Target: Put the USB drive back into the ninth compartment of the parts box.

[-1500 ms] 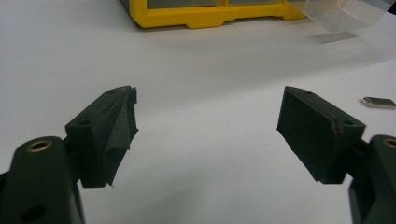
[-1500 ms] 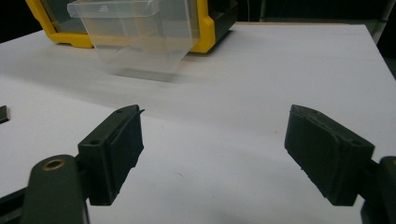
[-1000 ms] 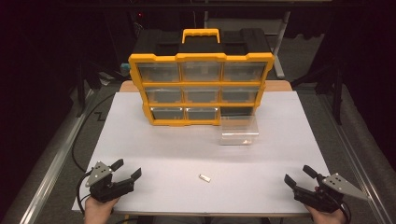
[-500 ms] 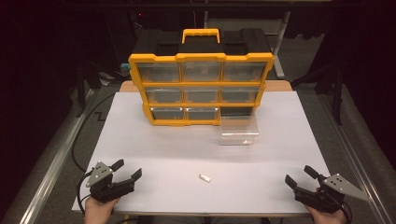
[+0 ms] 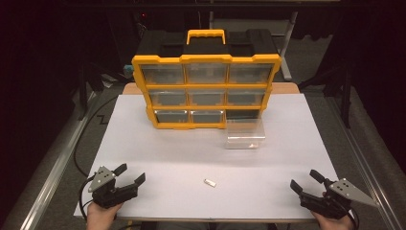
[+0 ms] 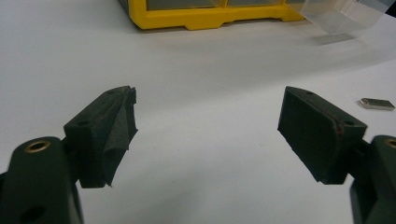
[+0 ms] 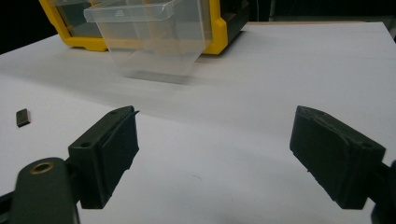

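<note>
Both pairs of jaws stand spread wide with nothing between them, exactly as a second ago; nothing on the table has shifted since then.

From the high view, my left gripper rests at the near left edge of the table, my right gripper at the near right edge. The chip lies between them, at about 3 o'clock from the left one. The drawer sits at 1 o'clock from the chip, just before the organizer.

Left gripper view: chip at 3 o'clock, beyond my right-hand jaw, apart from it.

Right gripper view: chip at 9 o'clock, drawer at 12.
</note>
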